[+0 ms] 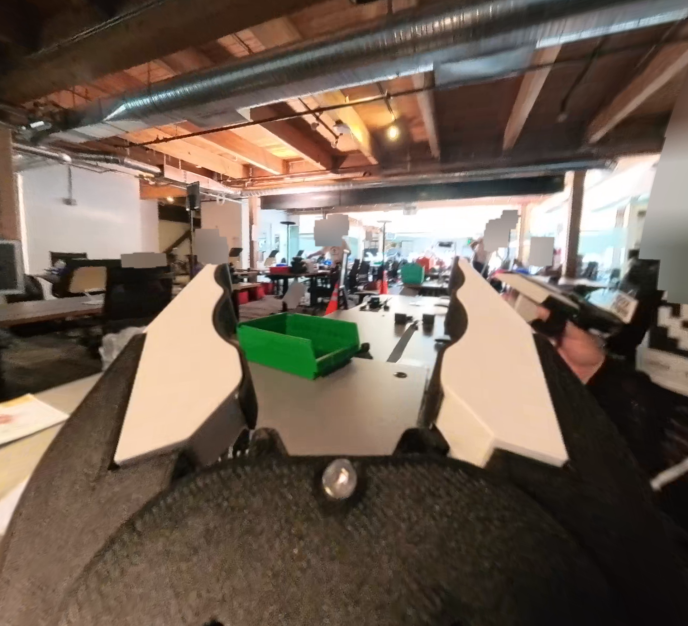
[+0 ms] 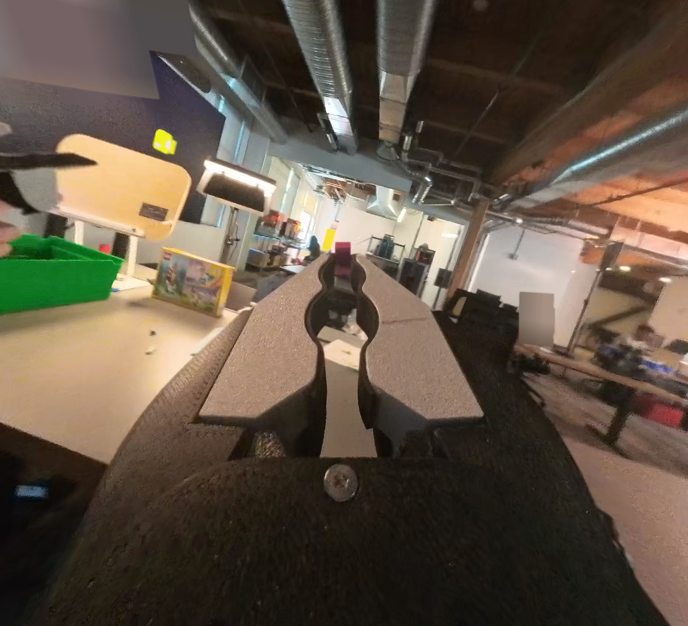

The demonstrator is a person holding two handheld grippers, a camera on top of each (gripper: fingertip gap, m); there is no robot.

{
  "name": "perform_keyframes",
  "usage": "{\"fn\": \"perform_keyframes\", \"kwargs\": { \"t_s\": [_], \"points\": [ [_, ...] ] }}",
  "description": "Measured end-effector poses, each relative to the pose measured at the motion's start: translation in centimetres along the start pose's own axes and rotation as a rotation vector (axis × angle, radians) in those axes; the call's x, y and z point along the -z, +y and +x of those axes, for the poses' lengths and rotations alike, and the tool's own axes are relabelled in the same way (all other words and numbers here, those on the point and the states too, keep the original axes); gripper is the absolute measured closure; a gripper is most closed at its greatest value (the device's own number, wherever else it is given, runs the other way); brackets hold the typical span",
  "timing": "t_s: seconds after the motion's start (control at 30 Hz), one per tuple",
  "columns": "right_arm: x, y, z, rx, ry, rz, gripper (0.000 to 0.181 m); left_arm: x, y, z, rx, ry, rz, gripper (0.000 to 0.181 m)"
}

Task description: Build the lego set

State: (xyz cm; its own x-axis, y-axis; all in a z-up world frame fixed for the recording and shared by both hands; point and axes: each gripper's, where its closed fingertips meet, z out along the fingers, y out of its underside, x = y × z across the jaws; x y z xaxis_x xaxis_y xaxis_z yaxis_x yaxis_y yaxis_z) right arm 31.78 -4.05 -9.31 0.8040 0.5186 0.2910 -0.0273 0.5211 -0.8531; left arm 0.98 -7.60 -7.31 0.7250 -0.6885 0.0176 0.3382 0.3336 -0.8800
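Pinched at the right tool's (image 2: 343, 261) tips, centre frame, sits a small magenta lego brick (image 2: 342, 258). Left tool (image 1: 337, 269) is spread wide above the table (image 1: 335, 407), green bin (image 1: 298, 343) between its fingers. Lego box (image 2: 191, 280) stands left of centre.

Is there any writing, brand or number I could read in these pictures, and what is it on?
Boxed set: printed front with a small logo; I do not quote writing.
Yellow sign: too blurred to read.
Dark label on the beige panel: too small to read.
Booklet: print too blurred to read.
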Motion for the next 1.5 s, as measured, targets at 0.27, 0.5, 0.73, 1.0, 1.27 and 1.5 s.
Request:
{"fn": "perform_keyframes", "kwargs": {
  "t_s": [0.27, 0.5, 0.73, 1.0, 1.27, 1.5],
  "points": [
    [-2.0, -0.3, -2.7, 0.023, -0.096, 0.024, 0.175, 0.8, 1.9, -1.7, -0.009, -0.055, -0.044, 0.063],
    [-8.6, 6.8, -2.8, 0.059, -0.158, -0.043, 0.175, 0.4, 6.8, -7.6, -0.2, -0.049, -0.211, 0.069],
    [-16.3, 11.4, -2.6, 0.092, -0.23, -0.068, 0.175, -3.0, 11.0, -13.1, -0.165, 0.02, -0.336, 0.064],
    [-17.3, 9.7, -5.1, 0.192, -0.394, -0.084, 0.175, -5.8, 15.7, -12.0, -0.223, 0.134, -0.555, 0.074],
    [-18.9, 15.3, -8.2, 0.144, -0.674, -0.263, 0.175, -3.0, 29.6, -15.3, -0.088, 0.385, -1.06, 0.093],
    [-19.6, 20.9, -9.1, 0.04, -0.776, -0.42, 0.175, -2.7, 31.4, -15.9, 0.114, 0.451, -1.001, 0.121]
  ]
}}
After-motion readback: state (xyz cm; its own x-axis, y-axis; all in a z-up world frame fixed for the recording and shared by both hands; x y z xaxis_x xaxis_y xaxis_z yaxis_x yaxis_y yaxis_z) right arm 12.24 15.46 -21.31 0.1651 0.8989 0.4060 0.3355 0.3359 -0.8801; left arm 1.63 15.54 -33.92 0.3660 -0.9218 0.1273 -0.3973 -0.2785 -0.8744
